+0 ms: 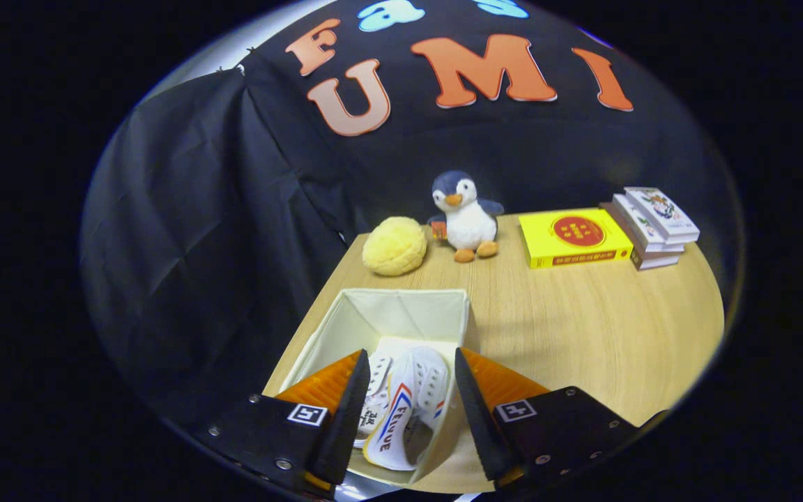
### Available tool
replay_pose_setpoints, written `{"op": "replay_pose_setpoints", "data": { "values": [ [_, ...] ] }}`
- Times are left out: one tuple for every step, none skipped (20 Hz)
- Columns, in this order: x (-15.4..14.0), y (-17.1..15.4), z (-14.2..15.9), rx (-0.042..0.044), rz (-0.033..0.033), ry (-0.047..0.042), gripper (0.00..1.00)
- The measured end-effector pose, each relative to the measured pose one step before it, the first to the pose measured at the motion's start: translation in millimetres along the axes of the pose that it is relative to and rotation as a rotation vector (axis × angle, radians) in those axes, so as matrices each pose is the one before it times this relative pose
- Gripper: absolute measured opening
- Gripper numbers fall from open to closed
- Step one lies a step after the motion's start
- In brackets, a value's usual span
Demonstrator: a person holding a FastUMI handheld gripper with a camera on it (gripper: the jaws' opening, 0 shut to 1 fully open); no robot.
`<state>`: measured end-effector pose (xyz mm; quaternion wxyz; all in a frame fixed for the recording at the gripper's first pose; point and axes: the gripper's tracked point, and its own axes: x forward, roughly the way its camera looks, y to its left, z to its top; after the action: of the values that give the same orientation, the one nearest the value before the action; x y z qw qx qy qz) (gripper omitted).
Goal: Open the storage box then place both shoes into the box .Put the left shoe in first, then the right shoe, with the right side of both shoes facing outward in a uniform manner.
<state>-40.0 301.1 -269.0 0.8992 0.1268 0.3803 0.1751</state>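
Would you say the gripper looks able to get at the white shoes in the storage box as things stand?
Probably yes. The storage box stands open with no lid over it, and the shoes lie inside, right between the open fingers of the gripper. Nothing sits above them; only the near box wall might brush a finger.

Shoes (401, 404) in box (401, 314)

One open storage box (401, 317) at the table's (583, 335) near left edge holds two shoes (405, 408). Along the far edge: one yellow plush ball (394, 245), one toy penguin (466, 216), one yellow book (574, 238), and a stack of apparently three books (652, 226).
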Motion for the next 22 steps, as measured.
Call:
{"op": "replay_pose_setpoints", "data": {
  "values": [
    [-9.6,-7.21,11.72,-0.03232,-0.0052,-0.0467,0.79],
    [-9.58,-7.7,10.77,-0.02948,-0.01057,-0.04618,0.81],
    [-9.83,-11.42,11.64,-0.02616,-0.01567,-0.04506,0.86],
    [-6.79,-13.19,8.73,-0.02187,-0.016,-0.04147,0.88],
    [-8.58,-12.07,11.26,-0.01958,-0.01682,-0.03913,0.91],
    [-8.24,-11.72,11.89,-0.0137,-0.01863,-0.03873,0.92],
    [-7.62,-12.53,12.16,-0.01073,-0.01708,-0.04027,0.94],
    [-7.16,-12.75,12.82,-0.00715,-0.01858,-0.04065,0.95],
    [-6.99,-14.05,11.49,-0.00532,-0.02147,-0.03541,0.95],
    [-6.63,-13.81,10.76,-0.00264,-0.01831,-0.03505,0.95],
    [-6.72,-14.61,10.55,-0.00193,-0.02172,-0.02999,0.96],
    [-5.58,-15.24,7.53,0.00256,-0.02691,-0.02039,0.97],
    [-6.99,-15.08,8.35,0.00239,-0.02686,-0.01365,0.97],
    [-6.17,-16.53,10.4,0.00218,-0.03247,-0.0238,0.97],
    [-4.47,-14.77,12.04,0.00307,-0.02722,-0.02842,0.97],
    [-5.77,-13.77,12.33,0.00043,-0.02493,-0.03415,0.97],
    [-4.93,-14.68,14.37,-0.00339,-0.02653,-0.03283,0.97],
    [-4.21,-14.28,9.43,-0.00237,-0.02661,-0.0208,0.97],
    [-0.4,-14.78,5.81,0.00218,-0.02835,-0.0097,0.97],
    [-3.16,-11.86,7.33,0.00282,-0.02145,-0.00831,0.97],
    [-3.07,-11.11,9.56,0.00005,-0.02236,-0.01744,0.97],
    [-2.45,-9.28,11.41,-0.00726,-0.01584,-0.02663,0.97]
  ]
}}
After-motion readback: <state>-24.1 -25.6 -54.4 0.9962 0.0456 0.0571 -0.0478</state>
